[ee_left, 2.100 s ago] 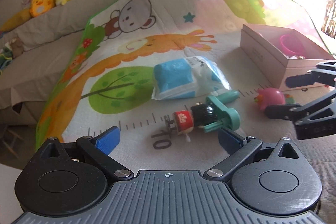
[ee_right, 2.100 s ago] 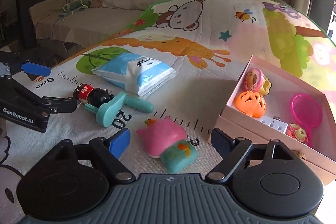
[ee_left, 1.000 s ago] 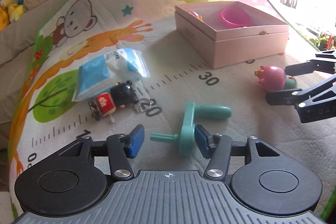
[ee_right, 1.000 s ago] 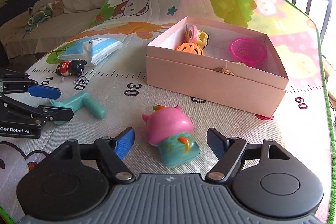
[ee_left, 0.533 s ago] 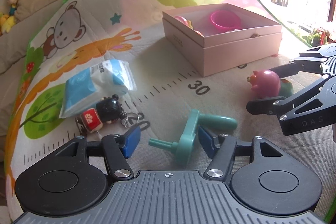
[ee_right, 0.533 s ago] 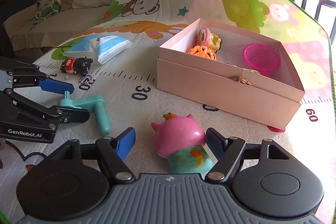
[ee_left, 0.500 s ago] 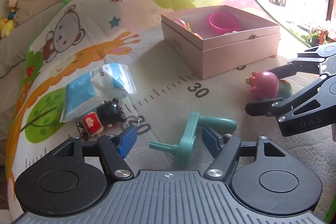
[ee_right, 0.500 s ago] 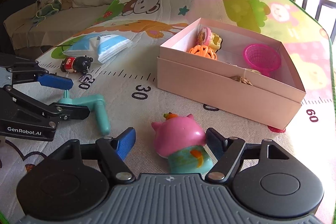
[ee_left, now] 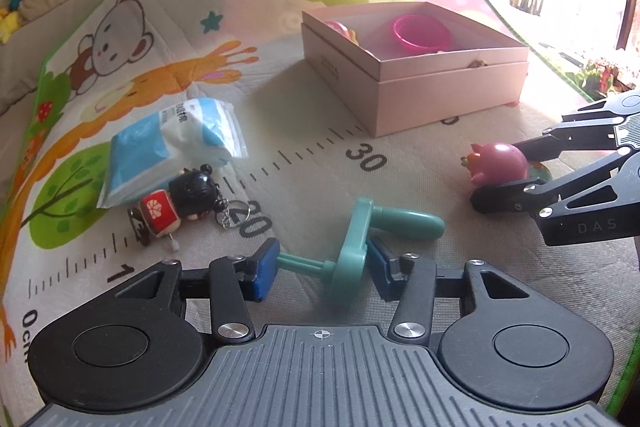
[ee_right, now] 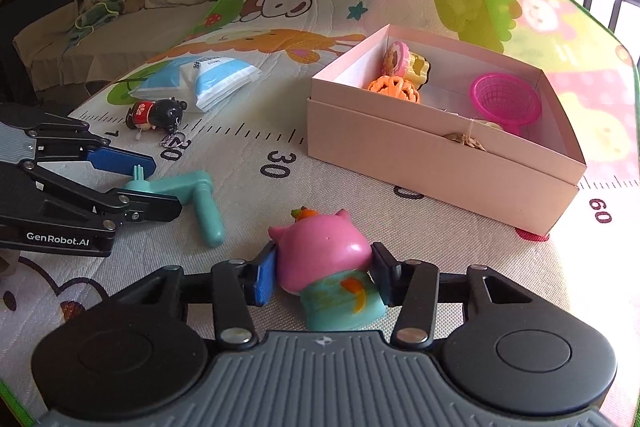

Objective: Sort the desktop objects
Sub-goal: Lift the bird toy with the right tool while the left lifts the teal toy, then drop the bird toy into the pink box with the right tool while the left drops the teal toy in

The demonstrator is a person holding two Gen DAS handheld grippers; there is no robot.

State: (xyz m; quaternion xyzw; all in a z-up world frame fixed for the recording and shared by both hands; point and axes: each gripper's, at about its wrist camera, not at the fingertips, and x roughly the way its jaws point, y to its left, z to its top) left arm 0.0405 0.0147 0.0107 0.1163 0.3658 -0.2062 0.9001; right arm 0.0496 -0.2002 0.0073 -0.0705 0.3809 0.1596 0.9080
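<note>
A teal crank-shaped toy (ee_left: 352, 239) lies on the play mat, and my left gripper (ee_left: 320, 263) is shut on it, one blue pad against its thin peg and the other against its flat arm. In the right wrist view this crank (ee_right: 200, 195) sits between the left gripper's (ee_right: 160, 187) fingers. My right gripper (ee_right: 322, 275) is closing on a pink-headed toy with a teal base (ee_right: 320, 255). Both pads touch the sides of its head. From the left wrist view, the right gripper (ee_left: 496, 173) straddles that pink toy (ee_left: 500, 163). Both toys rest on the mat.
An open pink box (ee_right: 420, 155) stands behind the pink toy and holds an orange ball, a pink net and other small toys. A blue-white tissue pack (ee_left: 168, 143) and a black-haired doll keychain (ee_left: 180, 199) lie at the left. A sofa with plush toys is behind.
The left jaws opened a little, then closed onto the teal crank. The right jaws narrowed from wide apart until the pads met the pink toy. Neither hand shifted much.
</note>
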